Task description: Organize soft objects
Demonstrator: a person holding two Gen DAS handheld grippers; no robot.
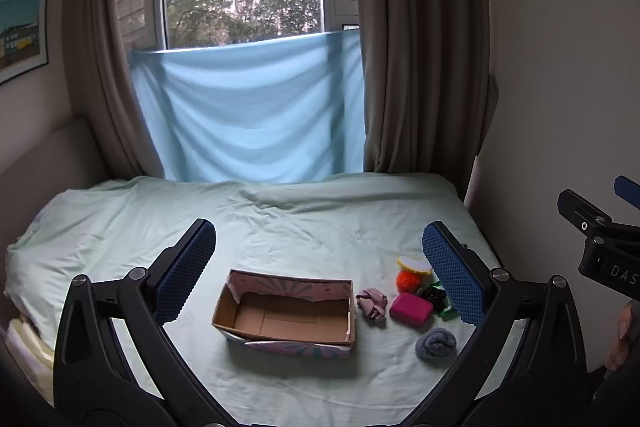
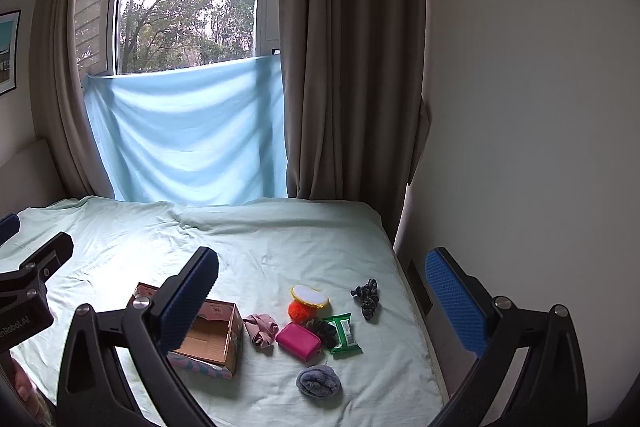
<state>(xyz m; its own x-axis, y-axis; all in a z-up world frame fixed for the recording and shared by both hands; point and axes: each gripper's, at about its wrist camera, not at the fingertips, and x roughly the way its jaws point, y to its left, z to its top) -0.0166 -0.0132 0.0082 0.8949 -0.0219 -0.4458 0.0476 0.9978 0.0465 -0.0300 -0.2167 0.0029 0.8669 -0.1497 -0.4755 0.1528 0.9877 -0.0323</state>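
An empty open cardboard box sits on the pale green bed sheet. To its right lie a pink scrunchie, a magenta pouch, an orange pom-pom, a yellow-rimmed white pad, a grey rolled cloth, a black scrunchie, a green packet and a dark patterned scrunchie. My left gripper is open above the box. My right gripper is open above the items.
A blue cloth hangs below the window between brown curtains. A white wall runs along the bed's right edge. The right gripper's body shows at the far right of the left wrist view.
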